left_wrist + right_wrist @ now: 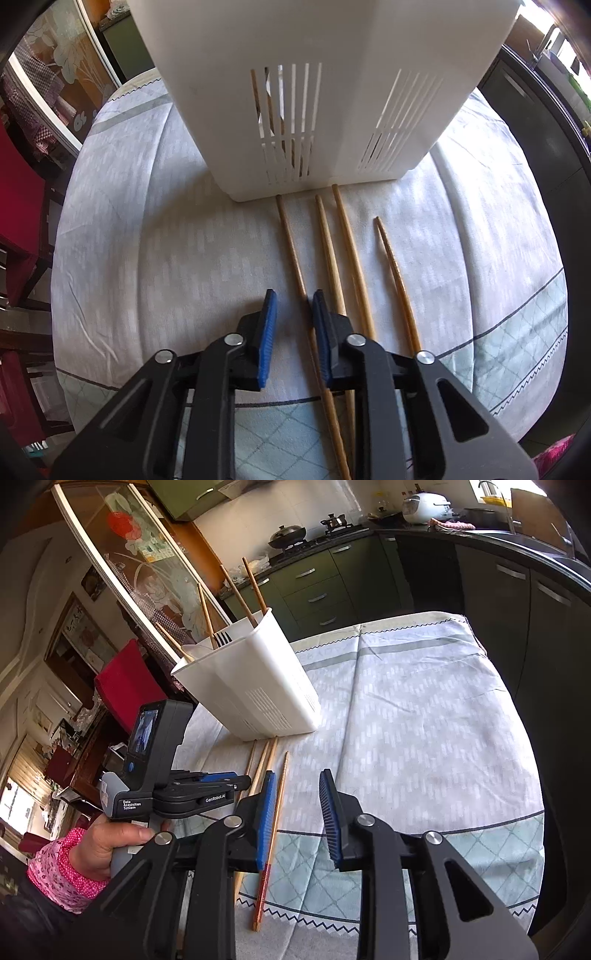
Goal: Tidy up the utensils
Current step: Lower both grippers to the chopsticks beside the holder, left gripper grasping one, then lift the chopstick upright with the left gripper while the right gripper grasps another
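A white slotted utensil holder [295, 96] stands on the table; in the right wrist view the holder [255, 686] has several chopsticks [236, 594] and a fork [222, 638] standing in it. Several wooden chopsticks [347, 258] lie side by side on the cloth in front of it. My left gripper [293, 301] is open and empty, low over the leftmost chopstick [291, 247]. My right gripper [297, 779] is open and empty, just right of the lying chopsticks [280, 794]. The left gripper's body [173, 771] shows in the right wrist view.
A pale patterned tablecloth [424, 709] covers the round table. A red chair [122, 683] stands at the far left. Dark kitchen cabinets [517, 602] and a counter with a stove run behind and to the right.
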The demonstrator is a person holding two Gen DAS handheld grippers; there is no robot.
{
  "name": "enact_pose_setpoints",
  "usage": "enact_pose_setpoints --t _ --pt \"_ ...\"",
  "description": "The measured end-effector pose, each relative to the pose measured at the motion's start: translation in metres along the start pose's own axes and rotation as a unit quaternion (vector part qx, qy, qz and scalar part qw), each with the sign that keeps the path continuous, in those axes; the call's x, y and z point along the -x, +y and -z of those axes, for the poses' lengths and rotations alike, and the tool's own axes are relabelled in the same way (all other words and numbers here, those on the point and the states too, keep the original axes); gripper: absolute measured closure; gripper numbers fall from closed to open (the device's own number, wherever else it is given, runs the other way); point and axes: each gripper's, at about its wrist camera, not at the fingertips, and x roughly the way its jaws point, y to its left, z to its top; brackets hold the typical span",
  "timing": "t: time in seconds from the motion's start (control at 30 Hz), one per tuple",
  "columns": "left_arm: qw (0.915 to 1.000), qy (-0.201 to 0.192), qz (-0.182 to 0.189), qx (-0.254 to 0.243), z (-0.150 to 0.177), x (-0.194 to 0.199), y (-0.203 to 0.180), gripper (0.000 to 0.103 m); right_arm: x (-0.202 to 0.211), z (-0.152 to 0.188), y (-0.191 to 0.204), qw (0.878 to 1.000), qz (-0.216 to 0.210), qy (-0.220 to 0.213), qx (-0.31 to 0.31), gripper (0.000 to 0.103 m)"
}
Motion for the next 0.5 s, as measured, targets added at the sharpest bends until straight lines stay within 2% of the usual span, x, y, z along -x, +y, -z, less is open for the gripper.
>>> enact_pose_setpoints --t 0.13,0.23,0.5 --pt "0.9999 0.004 -0.002 -0.011 0.001 -0.001 -0.003 0.094 -0.001 0.002 0.0 1.0 -0.001 0.003 -0.002 0.077" --pt "0.9999 0.006 -0.004 -0.007 0.005 0.003 0.018 0.094 -0.004 0.003 0.002 1.0 0.0 0.007 0.001 0.077" --pt "0.9996 0.009 -0.017 -0.021 0.014 0.006 0.041 0.097 -0.034 0.004 0.02 0.998 0.023 0.044 0.033 0.073"
